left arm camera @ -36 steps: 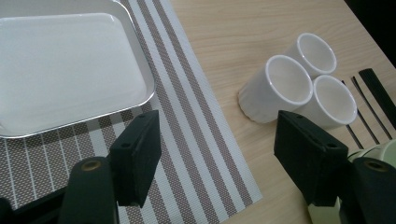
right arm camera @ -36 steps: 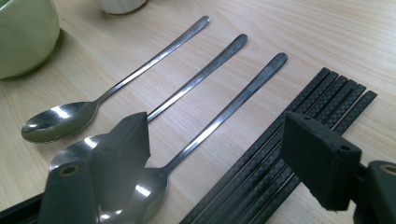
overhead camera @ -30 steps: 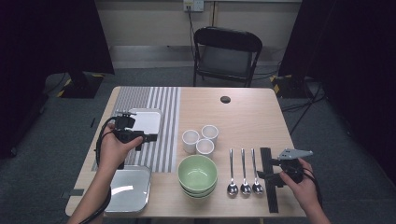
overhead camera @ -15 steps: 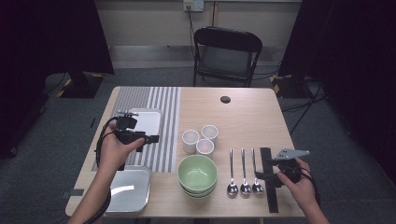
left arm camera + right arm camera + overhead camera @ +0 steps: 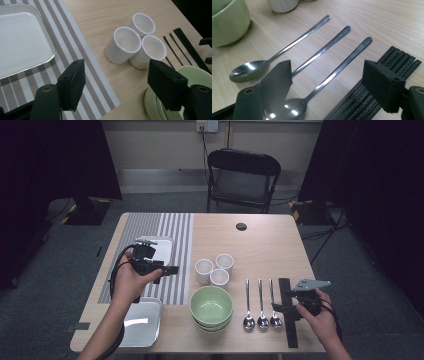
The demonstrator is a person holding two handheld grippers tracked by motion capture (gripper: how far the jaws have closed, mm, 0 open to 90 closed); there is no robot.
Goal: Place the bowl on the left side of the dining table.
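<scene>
The left gripper (image 5: 167,269) hovers with fingers wide open and empty, aimed at the three white ceramic cups (image 5: 124,45) at its two o'clock, probably to take one. The right gripper (image 5: 329,82) stands equally open, holding nothing, over the rightmost long steel spoon (image 5: 337,71), ready to pinch its handle.

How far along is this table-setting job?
It looks barely started. Nothing is held: the left hand-held gripper hovers open above the striped mat, pointing at the three cups. The right hand-held gripper stands open over the spoons, beside the chopsticks. The bowls are stacked and the trays hold nothing, so seemingly everything remains.
</scene>
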